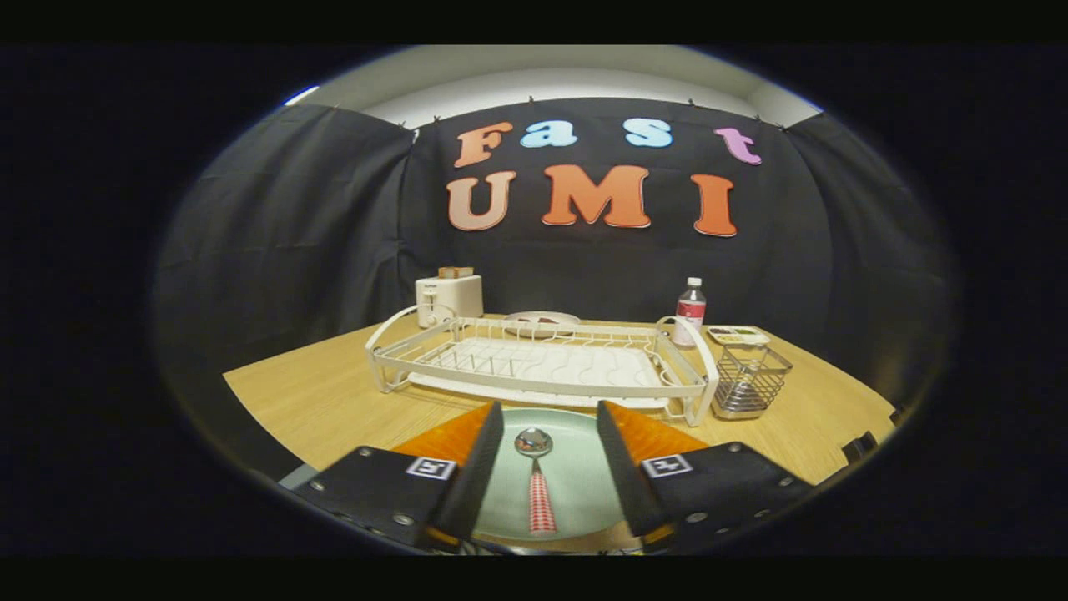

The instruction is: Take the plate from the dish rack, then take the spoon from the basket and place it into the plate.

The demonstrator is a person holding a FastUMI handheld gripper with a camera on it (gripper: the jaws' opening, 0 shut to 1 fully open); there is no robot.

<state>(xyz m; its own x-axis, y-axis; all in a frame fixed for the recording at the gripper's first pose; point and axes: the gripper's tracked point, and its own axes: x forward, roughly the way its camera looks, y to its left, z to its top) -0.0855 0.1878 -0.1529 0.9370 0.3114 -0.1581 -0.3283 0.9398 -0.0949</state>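
In the lower middle of the frame the spoon (pixel 536 480) lies on the pale green plate (pixel 576 476), bowl pointing away from us and its checked handle running back toward the camera. The gripper (pixel 542 455) is released: its 2 fingers stand spread, one on each side of the spoon, neither touching it as far as we can tell. The plate sits on the wooden table (pixel 334 401) just in front of the white dish rack (pixel 542 363), which looks bare, and the wire basket (pixel 749 380) at the rack's right end appears to hold nothing — so we judge both parts of the task as good as done.

What remains, in our view, is a clean withdrawal. We would keep the fingers spread and draw straight back along the handle's line, rising a little, so neither finger clips the handle or tips the plate's rim.

For room: the rack's front rail is close ahead of the fingertips, so forward is the poor direction. Toward the left of the frame the table is open up to its edge; toward the right the basket, a bottle (pixel 690 311) and a small tray (pixel 738 335) crowd the far corner. A toaster (pixel 449 299) and another dish (pixel 541 321) stand behind the rack, well clear of us.
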